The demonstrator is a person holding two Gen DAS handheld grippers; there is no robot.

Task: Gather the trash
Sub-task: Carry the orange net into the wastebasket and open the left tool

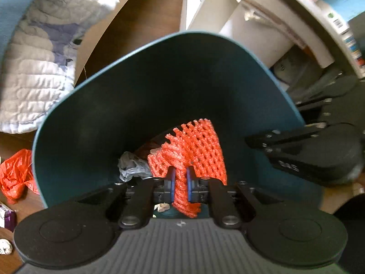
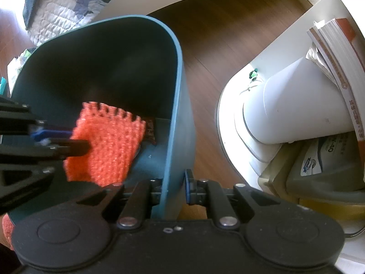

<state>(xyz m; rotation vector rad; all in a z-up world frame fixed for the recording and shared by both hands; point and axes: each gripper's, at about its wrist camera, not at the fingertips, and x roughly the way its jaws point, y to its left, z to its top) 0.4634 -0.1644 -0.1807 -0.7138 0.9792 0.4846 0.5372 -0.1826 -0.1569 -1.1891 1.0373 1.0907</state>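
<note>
Quilted white-and-blue bedding (image 1: 34, 73) far left on brown wood floor (image 2: 228, 34); white cylinder (image 2: 296, 105) right, stacked books (image 2: 335, 52) just beside it.

The left gripper (image 1: 180, 182) pointed steeply down, its blue-padded fingers (image 1: 172, 183) pinched nearly together on an orange foam net (image 1: 196, 141). The right gripper (image 2: 174, 188) pointed almost straight down and was clamped on the near right wall of a teal bin (image 2: 180, 91), one finger inside, the other outside. The left gripper reached in from the left in the right wrist view.
</note>
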